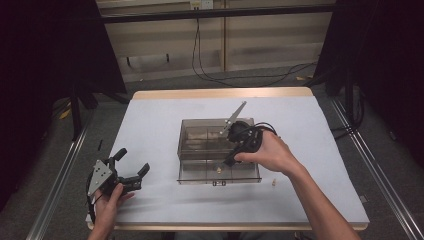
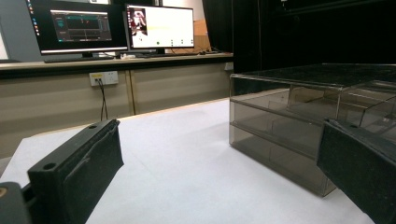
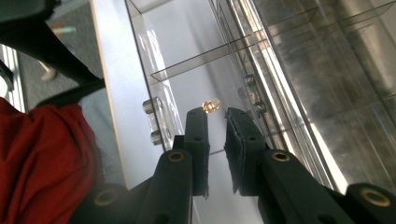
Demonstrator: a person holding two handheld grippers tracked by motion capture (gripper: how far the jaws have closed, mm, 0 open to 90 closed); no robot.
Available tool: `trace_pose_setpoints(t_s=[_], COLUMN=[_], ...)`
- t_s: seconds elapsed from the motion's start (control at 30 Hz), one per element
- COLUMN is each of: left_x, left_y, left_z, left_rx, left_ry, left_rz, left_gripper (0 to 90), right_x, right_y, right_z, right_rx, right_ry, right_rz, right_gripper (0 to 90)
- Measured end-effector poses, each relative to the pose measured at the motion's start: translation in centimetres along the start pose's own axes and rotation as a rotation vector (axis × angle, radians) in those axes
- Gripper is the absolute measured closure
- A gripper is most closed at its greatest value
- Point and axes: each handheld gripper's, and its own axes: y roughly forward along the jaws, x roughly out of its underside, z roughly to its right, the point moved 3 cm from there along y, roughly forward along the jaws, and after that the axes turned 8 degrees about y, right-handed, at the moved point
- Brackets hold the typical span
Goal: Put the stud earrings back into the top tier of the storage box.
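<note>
High view, your left gripper (image 1: 131, 165) spread wide near the table's (image 1: 155, 130) front-left corner, your right gripper (image 1: 229, 162) dipping into the smoked clear organizer box's (image 1: 200, 129) pulled-out drawer (image 1: 245, 175), left gripper view, box (image 2: 299, 126) ahead right, jaws far apart, empty, right gripper view, jaws narrowly parted, empty, small amber piece (image 3: 211, 105) just beyond their tips.

Smoky clear box (image 1: 218, 145), white table (image 1: 150, 130), blk tongs (image 1: 132, 169).

Two monitors (image 2: 112, 25) (lit) behind white table (image 1: 150, 125).

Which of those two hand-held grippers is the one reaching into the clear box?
The right hand-held gripper, its jaws down in the box's pulled-out front tray by a small amber piece. The left hand-held gripper waits wide open beside the box.
</note>
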Motion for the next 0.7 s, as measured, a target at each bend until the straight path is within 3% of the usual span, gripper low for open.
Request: trace_pose_setpoints(t_s=[0.7], left_x=[0.0], left_y=[0.0], left_z=[0.1], left_rx=[0.001], left_ry=[-0.005], left_rz=[0.007], left_gripper=[0.4], right_x=[7.0], right_y=[-5.0], right_z=[2.7], right_rx=[0.037], right_ry=[0.117], right_rz=[0.215], right_gripper=[77.6])
